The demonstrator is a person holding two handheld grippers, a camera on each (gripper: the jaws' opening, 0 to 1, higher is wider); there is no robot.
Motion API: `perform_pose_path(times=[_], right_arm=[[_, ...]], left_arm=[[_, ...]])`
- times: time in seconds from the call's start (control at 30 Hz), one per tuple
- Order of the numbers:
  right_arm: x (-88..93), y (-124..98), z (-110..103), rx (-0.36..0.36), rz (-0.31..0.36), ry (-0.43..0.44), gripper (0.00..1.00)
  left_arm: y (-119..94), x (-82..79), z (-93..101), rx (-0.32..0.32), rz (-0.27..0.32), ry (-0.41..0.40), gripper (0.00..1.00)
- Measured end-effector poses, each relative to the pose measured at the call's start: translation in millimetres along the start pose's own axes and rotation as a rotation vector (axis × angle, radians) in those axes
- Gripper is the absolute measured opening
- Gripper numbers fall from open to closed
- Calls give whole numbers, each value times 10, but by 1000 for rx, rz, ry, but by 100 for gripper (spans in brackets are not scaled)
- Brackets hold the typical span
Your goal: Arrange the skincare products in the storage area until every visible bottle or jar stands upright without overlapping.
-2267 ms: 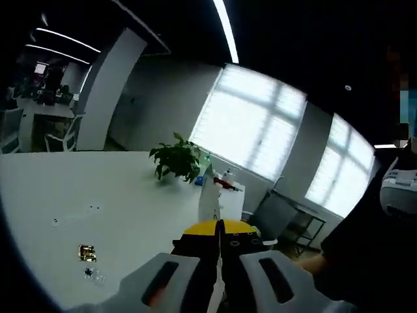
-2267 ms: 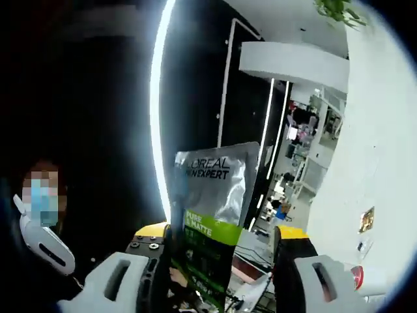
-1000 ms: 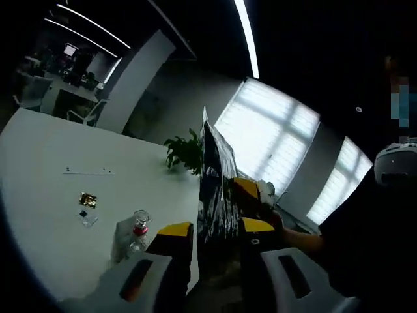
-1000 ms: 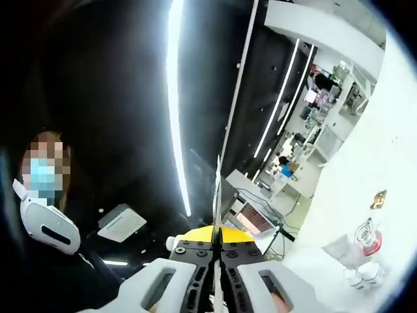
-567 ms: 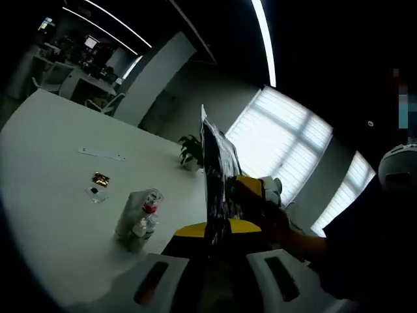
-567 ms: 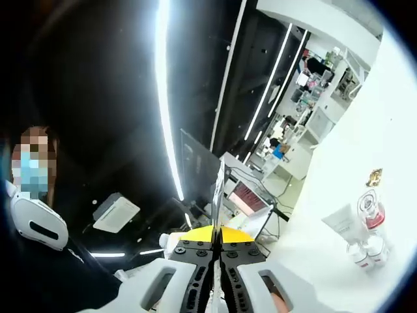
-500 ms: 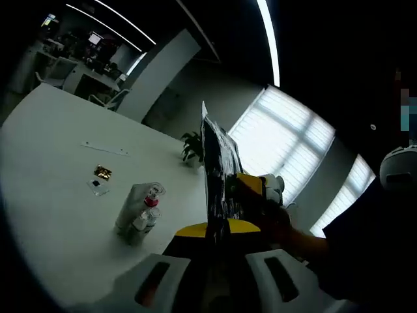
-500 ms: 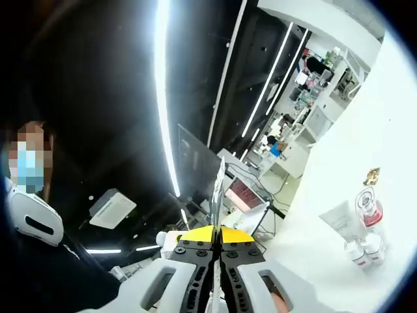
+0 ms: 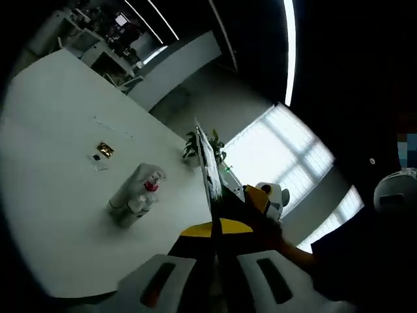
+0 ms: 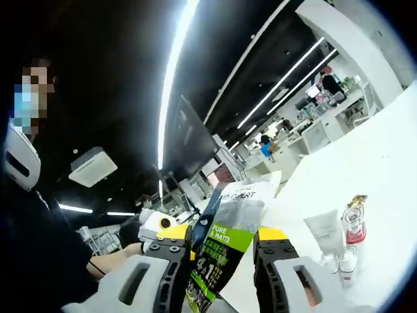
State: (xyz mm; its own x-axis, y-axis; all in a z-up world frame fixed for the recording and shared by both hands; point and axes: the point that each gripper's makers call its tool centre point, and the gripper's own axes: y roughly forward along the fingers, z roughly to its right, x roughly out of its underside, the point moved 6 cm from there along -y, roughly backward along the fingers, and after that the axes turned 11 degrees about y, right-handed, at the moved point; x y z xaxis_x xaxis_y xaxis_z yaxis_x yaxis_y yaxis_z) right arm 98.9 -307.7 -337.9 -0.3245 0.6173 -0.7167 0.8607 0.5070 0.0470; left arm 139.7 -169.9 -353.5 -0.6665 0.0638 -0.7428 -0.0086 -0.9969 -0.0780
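Now the right gripper (image 10: 225, 251) has let its jaws spread around the pouch (image 10: 225, 242); the left gripper (image 9: 215, 244) pinches its edge, raised above the table (image 9: 52, 176).

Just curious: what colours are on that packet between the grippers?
Silver-grey packet with a bright green band; clearest in the right gripper view.

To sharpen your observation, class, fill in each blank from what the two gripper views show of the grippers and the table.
The left gripper's fingers are shut on a silver ___. Its band, seen between the right gripper's open fingers, is ___. On the white table, one small bottle has a ___ cap.
Missing words: pouch; green; red.
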Motion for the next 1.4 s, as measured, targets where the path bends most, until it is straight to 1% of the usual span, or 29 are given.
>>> perform_pose_path(times=[0.03, 0.17, 0.23, 0.3, 0.43, 0.53, 0.67, 0.73, 0.87, 1.03, 1.3, 1.4], right_arm=[[23, 5, 5, 6, -14, -24, 47], [87, 21, 34, 16, -47, -46, 60], [143, 10, 72, 39, -81, -82, 66], [183, -7, 96, 46, -93, -100, 70], [226, -39, 114, 54, -102, -106, 76], [251, -91, 180, 86, -114, -130, 81], [313, -191, 281, 130, -133, -145, 84], [347, -247, 330, 152, -138, -145, 87], [379, -339, 399, 185, -143, -160, 94], [379, -430, 522, 239, -145, -161, 99], [386, -466, 591, 278, -149, -166, 99], [404, -492, 639, 293, -152, -160, 99]], left_arm=[[-3, -1, -20, -2, 7, -15, 1], [-26, -8, -113, 9, 31, -58, 1], [-45, -21, -172, -1, 47, -73, 1], [-61, -27, -228, -8, 49, -84, 1], [-68, 5, -332, -35, 22, -87, 0], [-64, 45, -393, -48, 7, -91, 0], [-46, 102, -502, -76, -8, -95, 0], [-31, 134, -555, -88, -18, -103, 0], [6, 203, -651, -106, -53, -105, 0], [47, 228, -728, -114, -74, -108, 0], [107, 240, -849, -126, -117, -91, 0], [154, 249, -930, -139, -151, -64, 0]])
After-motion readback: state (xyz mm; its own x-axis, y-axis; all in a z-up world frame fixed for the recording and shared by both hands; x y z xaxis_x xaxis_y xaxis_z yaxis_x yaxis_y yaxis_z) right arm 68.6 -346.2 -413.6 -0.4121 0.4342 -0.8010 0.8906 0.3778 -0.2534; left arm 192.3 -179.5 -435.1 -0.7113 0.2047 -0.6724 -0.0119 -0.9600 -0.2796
